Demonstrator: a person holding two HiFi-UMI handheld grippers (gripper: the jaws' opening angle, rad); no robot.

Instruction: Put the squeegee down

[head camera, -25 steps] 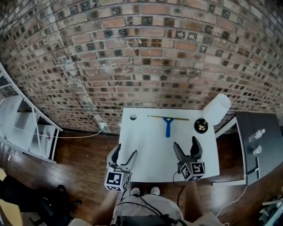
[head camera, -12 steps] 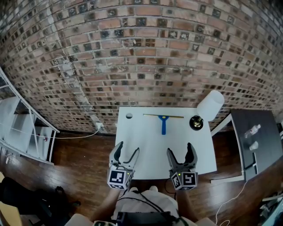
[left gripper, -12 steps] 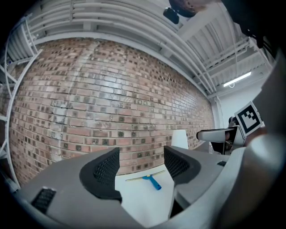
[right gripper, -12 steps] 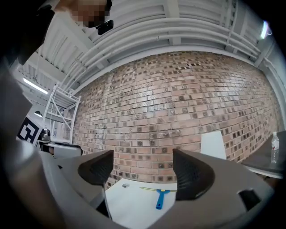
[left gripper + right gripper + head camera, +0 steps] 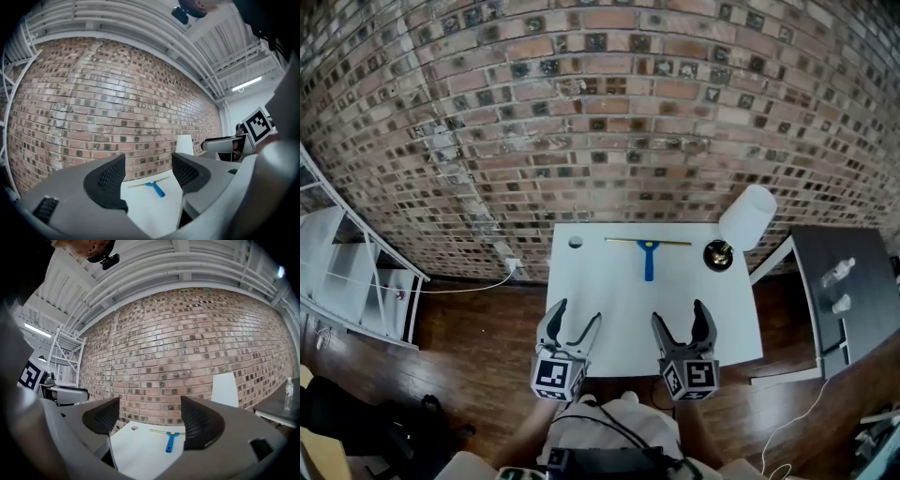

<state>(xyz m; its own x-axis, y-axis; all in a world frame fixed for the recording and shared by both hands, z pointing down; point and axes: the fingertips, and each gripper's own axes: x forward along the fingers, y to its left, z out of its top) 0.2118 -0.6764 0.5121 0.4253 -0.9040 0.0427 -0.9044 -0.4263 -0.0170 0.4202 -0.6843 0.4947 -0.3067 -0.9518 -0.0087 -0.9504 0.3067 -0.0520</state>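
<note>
The squeegee, with a blue handle and a thin yellow-edged blade, lies flat at the far side of the white table, blade along the wall side. Nothing touches it. My left gripper hovers at the table's near edge, open and empty. My right gripper is beside it, also open with nothing between its fingers. In the left gripper view the squeegee shows far ahead between that gripper's jaws. In the right gripper view the squeegee also lies well ahead of my gripper.
A lamp with a white shade and a black base stands at the table's far right corner. A round hole marks the far left corner. A dark side table with bottles stands at right, a white shelf at left.
My right gripper has drawn back from the squeegee toward the table's near edge. The left gripper has shifted slightly along that edge. The squeegee has stayed where it lay.
</note>
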